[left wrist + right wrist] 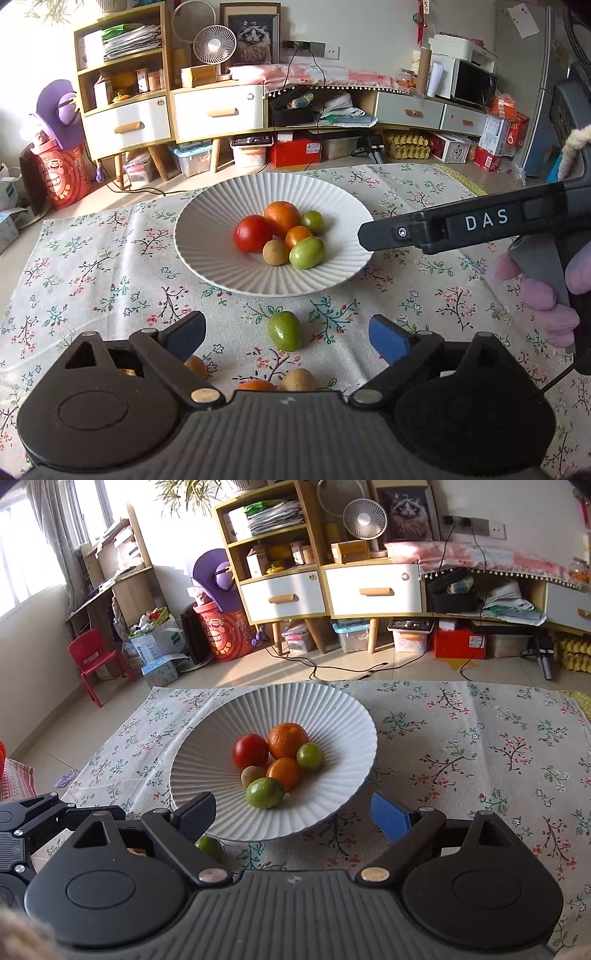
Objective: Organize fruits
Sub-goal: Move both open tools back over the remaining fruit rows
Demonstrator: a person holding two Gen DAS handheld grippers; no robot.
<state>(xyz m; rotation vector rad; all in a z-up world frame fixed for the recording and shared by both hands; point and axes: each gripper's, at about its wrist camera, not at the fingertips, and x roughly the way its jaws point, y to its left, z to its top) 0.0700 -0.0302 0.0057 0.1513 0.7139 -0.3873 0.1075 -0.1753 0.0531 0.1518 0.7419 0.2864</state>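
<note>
**Both grippers wide open over the fruit**

Lower centre: left gripper (287,334) spread wide, empty, around a loose green fruit (284,331). Right gripper (293,814) likewise gaping, holding nothing. Mid-frame beyond: ribbed plate (221,206) with six fruits.

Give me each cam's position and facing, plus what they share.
Left wrist: behind the open left gripper, facing the loose green fruit and plate; right gripper and gloved hand at its right.
Right wrist: behind the open right gripper, over the plate's near rim.
Shared: plate, tomato, floral cloth.
</note>
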